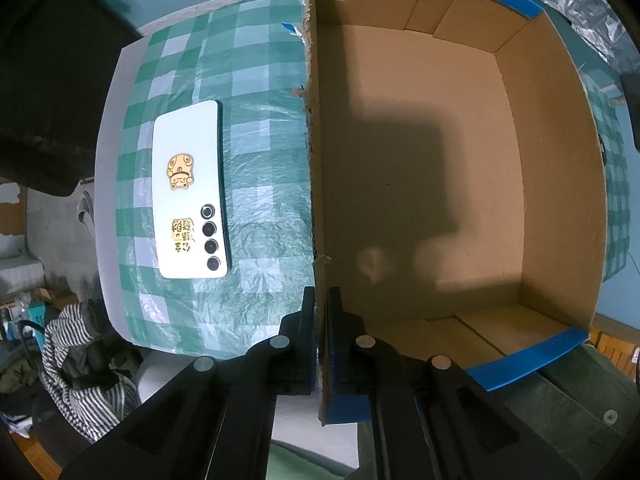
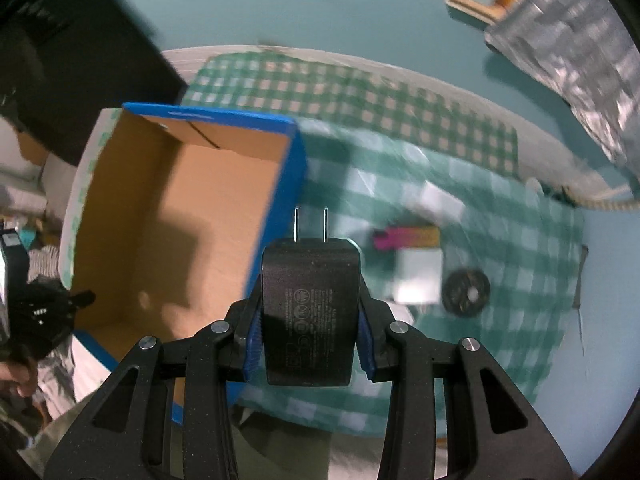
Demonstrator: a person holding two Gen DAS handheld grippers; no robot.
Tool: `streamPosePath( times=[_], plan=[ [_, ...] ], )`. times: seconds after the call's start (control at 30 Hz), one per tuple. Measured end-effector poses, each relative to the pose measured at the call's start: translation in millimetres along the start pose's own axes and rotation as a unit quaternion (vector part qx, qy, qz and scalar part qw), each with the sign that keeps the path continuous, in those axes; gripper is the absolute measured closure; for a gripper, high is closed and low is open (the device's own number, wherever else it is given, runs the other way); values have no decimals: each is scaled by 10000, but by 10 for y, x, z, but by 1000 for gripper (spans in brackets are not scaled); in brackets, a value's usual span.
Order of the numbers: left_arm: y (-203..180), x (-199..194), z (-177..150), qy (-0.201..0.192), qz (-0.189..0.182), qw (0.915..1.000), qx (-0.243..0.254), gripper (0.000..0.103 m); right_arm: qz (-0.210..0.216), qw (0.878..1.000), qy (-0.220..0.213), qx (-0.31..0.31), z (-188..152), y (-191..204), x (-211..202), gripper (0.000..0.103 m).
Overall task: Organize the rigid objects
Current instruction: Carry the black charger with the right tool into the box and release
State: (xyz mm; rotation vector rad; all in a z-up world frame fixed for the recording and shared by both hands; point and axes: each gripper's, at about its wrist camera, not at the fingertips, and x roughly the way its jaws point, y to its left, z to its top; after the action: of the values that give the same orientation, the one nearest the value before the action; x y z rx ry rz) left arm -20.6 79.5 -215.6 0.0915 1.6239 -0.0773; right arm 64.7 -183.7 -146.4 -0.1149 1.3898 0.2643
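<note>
My left gripper (image 1: 321,300) is shut on the left wall of an open cardboard box (image 1: 424,168) with blue outer sides; the box is empty inside. A white phone (image 1: 191,196) with gold stickers lies face down on the checked cloth, left of the box. My right gripper (image 2: 311,300) is shut on a black charger plug (image 2: 310,312), prongs pointing forward, held above the table just right of the box (image 2: 176,216). On the cloth beyond it lie a pink and yellow item (image 2: 404,238), a white block (image 2: 418,280) and a dark round disc (image 2: 466,292), all blurred.
A green-and-white checked cloth (image 1: 260,80) covers the white table. A silvery foil bag (image 2: 568,64) hangs at the upper right. A black object (image 1: 52,80) stands at the left. Striped fabric (image 1: 76,364) and clutter lie below the table's left edge.
</note>
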Motion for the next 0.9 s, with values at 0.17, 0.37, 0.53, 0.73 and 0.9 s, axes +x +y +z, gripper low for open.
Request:
streamPosePath(
  times=[0.17,0.37,0.53,0.73,0.9],
  plan=[
    [-12,0,-8,-13,8,10000,10,99,30,9995,13,-307,224,225,68,66],
    [-9,-9,-4,-4,-20,10000,-27,100,124,9976,147,-671,411,481,273,66],
    [-11,-14,0,-4,-19,10000,-33,100,136,9954,353,-882,493,629,534,66],
    [-5,-11,-3,-10,-10,10000,-32,100,123,9939,514,-966,543,706,792,66],
    [-3,-8,-5,-7,-8,10000,-32,100,43,9929,648,-1000,564,713,952,66]
  ],
)
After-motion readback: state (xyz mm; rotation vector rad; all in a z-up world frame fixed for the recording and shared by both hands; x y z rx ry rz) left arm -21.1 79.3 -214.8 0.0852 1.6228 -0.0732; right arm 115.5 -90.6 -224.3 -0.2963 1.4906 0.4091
